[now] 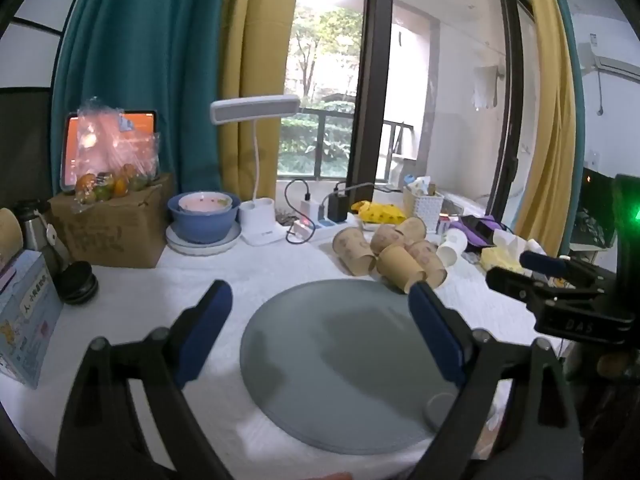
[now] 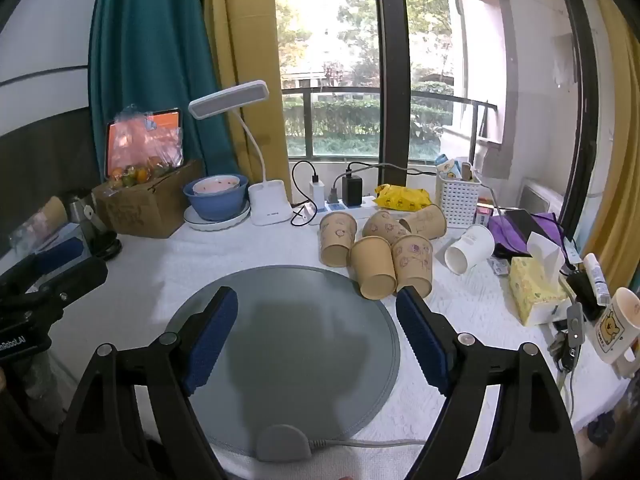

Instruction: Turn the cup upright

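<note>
Several brown paper cups (image 2: 374,266) lie on their sides in a cluster beyond the round grey mat (image 2: 280,344); they also show in the left wrist view (image 1: 398,268). A white cup (image 2: 470,248) lies on its side to their right. My right gripper (image 2: 316,338) is open and empty over the mat, short of the cups. My left gripper (image 1: 324,330) is open and empty over the mat (image 1: 340,364). The right gripper also shows at the right edge of the left wrist view (image 1: 532,270).
Blue bowls on a plate (image 2: 216,200), a white desk lamp (image 2: 270,200), a power strip with chargers (image 2: 340,200), a cardboard box with fruit (image 2: 144,200), a white basket (image 2: 458,198), a tissue pack (image 2: 536,292) and a bear mug (image 2: 618,324) ring the white-clothed table.
</note>
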Demonstrator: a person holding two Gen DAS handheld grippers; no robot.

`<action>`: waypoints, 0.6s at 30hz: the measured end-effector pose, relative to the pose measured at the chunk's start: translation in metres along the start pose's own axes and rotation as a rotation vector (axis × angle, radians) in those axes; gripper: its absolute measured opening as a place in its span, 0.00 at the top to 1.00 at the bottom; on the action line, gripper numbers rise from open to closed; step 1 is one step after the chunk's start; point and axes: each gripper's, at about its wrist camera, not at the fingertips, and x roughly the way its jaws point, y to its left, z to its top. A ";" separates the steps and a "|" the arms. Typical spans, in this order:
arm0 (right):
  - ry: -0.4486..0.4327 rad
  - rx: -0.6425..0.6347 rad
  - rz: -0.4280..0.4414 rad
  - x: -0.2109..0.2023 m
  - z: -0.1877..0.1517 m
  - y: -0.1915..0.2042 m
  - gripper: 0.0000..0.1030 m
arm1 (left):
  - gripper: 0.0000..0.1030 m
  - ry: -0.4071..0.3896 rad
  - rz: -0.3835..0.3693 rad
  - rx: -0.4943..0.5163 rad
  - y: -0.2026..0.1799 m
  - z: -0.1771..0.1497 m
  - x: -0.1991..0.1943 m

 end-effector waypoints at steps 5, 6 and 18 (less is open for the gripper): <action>-0.003 -0.004 -0.002 0.000 0.000 0.000 0.18 | 0.12 -0.002 0.005 -0.005 -0.007 0.003 -0.003; -0.003 -0.003 -0.002 0.000 0.000 0.000 0.18 | 0.12 -0.002 0.005 -0.005 -0.007 0.003 -0.002; -0.001 -0.003 -0.001 -0.001 0.001 0.001 0.18 | 0.12 -0.003 0.003 -0.006 -0.006 0.004 -0.003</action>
